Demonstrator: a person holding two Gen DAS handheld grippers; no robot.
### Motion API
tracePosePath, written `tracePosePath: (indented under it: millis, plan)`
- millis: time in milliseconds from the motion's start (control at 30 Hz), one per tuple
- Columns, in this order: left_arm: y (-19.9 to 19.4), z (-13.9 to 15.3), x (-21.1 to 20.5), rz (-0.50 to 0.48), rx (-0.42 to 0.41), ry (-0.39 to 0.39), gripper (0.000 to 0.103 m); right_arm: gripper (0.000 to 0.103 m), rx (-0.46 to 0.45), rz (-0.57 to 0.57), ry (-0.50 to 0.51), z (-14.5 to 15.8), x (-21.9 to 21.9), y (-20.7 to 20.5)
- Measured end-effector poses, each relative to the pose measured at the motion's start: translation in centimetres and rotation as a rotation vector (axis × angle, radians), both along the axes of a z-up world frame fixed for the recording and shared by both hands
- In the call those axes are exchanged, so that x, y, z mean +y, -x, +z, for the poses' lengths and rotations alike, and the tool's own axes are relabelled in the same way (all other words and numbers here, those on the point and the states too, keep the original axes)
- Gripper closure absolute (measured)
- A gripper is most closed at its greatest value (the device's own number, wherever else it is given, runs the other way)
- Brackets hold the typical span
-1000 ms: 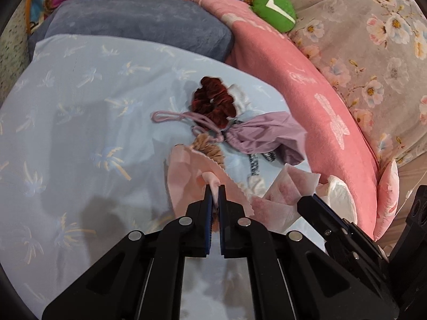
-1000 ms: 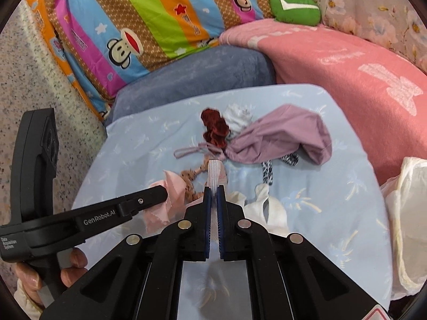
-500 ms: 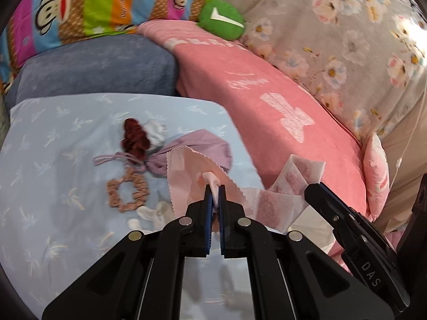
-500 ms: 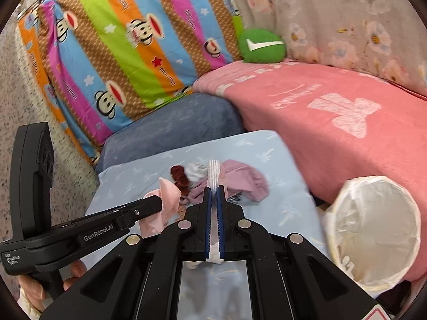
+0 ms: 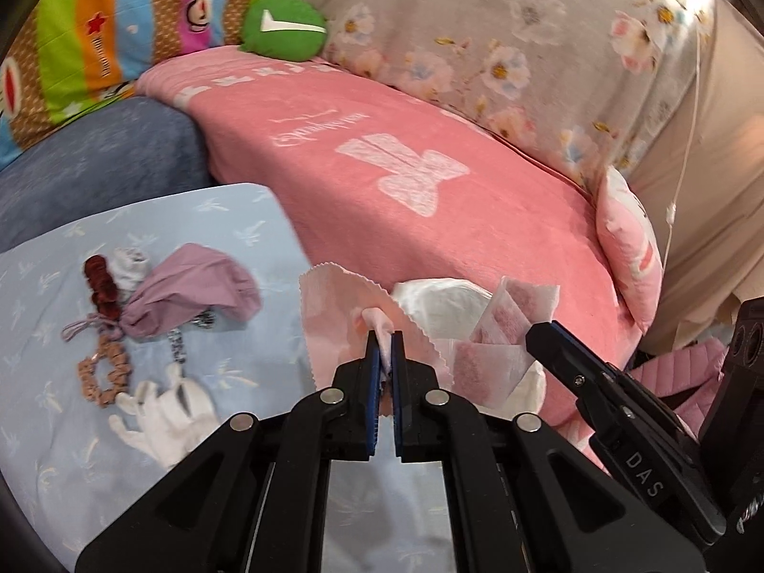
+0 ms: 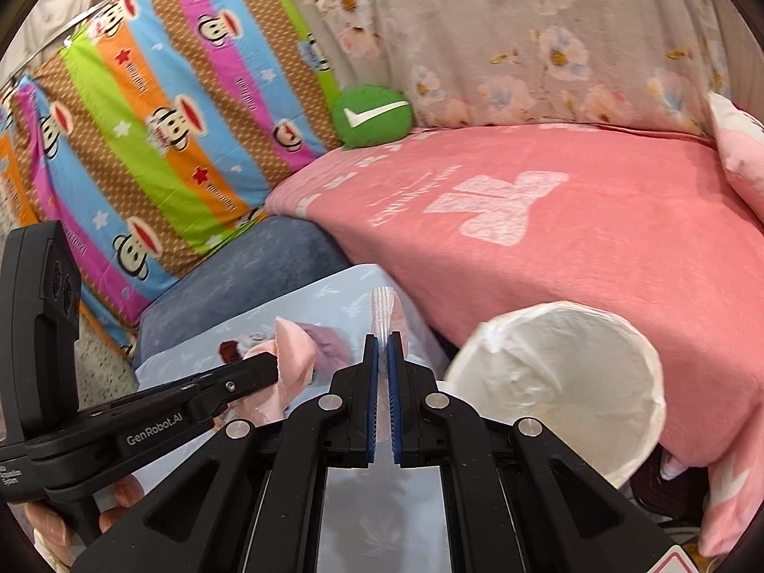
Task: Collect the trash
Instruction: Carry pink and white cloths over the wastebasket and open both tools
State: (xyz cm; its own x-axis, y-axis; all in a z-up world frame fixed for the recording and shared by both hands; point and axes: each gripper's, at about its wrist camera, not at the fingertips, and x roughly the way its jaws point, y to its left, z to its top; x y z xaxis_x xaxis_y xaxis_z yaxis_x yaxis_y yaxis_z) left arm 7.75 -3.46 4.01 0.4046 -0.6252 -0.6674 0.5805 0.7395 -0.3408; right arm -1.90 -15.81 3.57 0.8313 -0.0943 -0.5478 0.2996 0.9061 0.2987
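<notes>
"genrobot.ai" is printed in white along the left gripper (image 6: pixel 267 372), with small lettering lower on its handle too cut off to read. "das" stands on the right gripper (image 5: pixel 539 334). the pink blanket (image 5: pixel 429 200) carries pale script i can't make out.

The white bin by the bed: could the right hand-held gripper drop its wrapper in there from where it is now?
Probably yes. The bin sits open-mouthed just right of the right hand-held gripper, with nothing between them. Its wrapper is not yet over the rim, so a short move right seems needed.
</notes>
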Motion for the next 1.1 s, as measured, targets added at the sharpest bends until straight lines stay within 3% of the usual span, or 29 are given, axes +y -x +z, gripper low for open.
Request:
tracePosePath:
  millis: [433,733,833,900,967,1033,1100]
  plan:
    - [1.9,-0.7,-7.9,-0.157,0.045,-0.030,0.098,0.099,0.010,-0.123,-0.043,-1.8,-6.5,3.2]
    - [2.1,-1.3,-9.9,-0.185,0.066,-0.046,0.098,0.098,0.020,-0.140,-0.058,-2.6,-7.6,3.2]
    - [2.0,-1.5,-10.1,-0.178,0.065,-0.055,0.096,0.092,0.021,-0.142,-0.057,-2.7,-7.7,3.2]
    - [1.8,-1.7,-10.1,-0.167,0.066,-0.064,0.085,0.092,0.020,-0.143,-0.050,-2.6,-7.5,3.2]
    - [1.8,-1.7,-9.9,-0.143,0.054,-0.069,0.058,0.092,0.020,-0.141,-0.049,-2.6,-7.5,3.1]
    - [1.8,-1.6,-9.5,-0.115,0.033,-0.068,0.048,0.092,0.020,-0.139,-0.049,-2.6,-7.5,3.0]
    - [1.7,-1.5,-9.4,-0.113,0.025,-0.071,0.048,0.091,0.019,-0.137,-0.049,-2.6,-7.3,2.9]
